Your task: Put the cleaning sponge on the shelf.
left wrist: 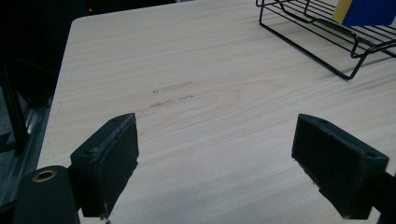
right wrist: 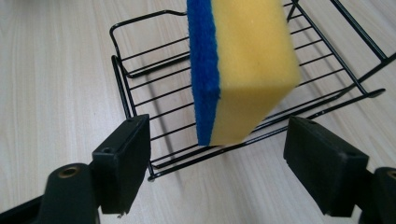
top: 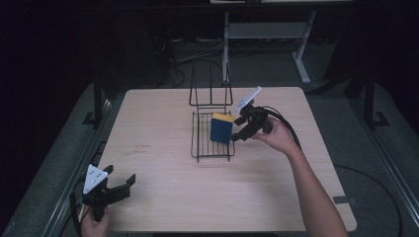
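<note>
Starting nearest you, your left hand-held gripper (top: 120,185) idles at the counter's (top: 163,202) near left corner, jaws apart. Farther in, your right hand-held gripper (right wrist: 217,154) gapes around the sponge (right wrist: 243,70), seemingly released, standing in the wire rack (right wrist: 140,74); only withdrawing remains. No readable labels.

Dim room, evenly lit tabletop, soft shadows, slight blur

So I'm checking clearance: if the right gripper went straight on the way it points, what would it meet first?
Probably the sponge, standing on edge in the wire rack, straight ahead of the right gripper, whose open jaws are clear of it.
</note>
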Demonstrator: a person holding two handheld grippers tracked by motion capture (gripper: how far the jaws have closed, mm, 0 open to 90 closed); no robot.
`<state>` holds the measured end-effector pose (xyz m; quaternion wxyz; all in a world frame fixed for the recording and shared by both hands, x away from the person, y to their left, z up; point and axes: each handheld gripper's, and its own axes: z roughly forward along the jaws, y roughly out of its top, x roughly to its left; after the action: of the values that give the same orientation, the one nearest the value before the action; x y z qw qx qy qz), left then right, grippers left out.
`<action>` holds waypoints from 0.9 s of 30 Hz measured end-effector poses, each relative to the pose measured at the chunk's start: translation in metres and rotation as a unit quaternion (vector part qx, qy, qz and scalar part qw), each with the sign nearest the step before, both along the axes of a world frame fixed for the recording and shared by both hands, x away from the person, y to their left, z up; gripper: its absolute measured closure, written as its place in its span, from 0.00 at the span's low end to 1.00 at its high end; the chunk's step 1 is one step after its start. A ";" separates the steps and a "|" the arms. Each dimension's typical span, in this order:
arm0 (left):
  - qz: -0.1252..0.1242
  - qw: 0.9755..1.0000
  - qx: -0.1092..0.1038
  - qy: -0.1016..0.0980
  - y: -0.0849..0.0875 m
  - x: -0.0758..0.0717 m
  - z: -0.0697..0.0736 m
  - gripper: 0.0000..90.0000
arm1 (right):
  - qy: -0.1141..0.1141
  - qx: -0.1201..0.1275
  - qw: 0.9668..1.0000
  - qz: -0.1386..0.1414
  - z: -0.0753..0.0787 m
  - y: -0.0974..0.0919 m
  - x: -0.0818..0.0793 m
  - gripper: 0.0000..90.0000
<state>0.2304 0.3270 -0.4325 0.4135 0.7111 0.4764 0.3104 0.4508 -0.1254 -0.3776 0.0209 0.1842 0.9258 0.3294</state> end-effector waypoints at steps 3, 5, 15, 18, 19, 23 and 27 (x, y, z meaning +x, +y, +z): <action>-0.001 1.000 -0.002 -0.003 0.000 -0.002 0.001 0.16 | -0.001 0.002 1.000 -0.003 -0.001 -0.003 -0.001 0.24; 0.001 1.000 -0.001 -0.001 0.000 -0.001 0.001 0.16 | 0.002 0.000 1.000 -0.003 -0.001 -0.004 -0.002 0.24; 0.000 1.000 -0.001 -0.002 0.000 -0.002 0.001 0.16 | 0.002 0.004 1.000 -0.010 0.001 -0.012 -0.008 0.23; 0.000 1.000 -0.001 -0.002 0.001 -0.002 0.001 0.16 | -0.003 0.003 1.000 -0.009 0.001 -0.013 -0.008 0.23; 0.000 1.000 -0.001 -0.002 0.001 -0.002 0.001 0.16 | -0.001 0.004 1.000 -0.011 0.001 -0.013 -0.009 0.23; 0.001 1.000 -0.002 -0.003 0.000 -0.003 0.001 0.16 | 0.001 0.004 1.000 -0.012 -0.001 -0.016 -0.011 0.22; 0.002 1.000 -0.001 -0.003 0.000 -0.003 0.001 0.16 | 0.000 0.003 1.000 -0.011 -0.003 -0.018 -0.013 0.22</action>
<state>0.2276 0.3274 -0.4312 0.4153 0.7090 0.4768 0.3124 0.4381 -0.1429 -0.3801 0.0245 0.1948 0.9227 0.3317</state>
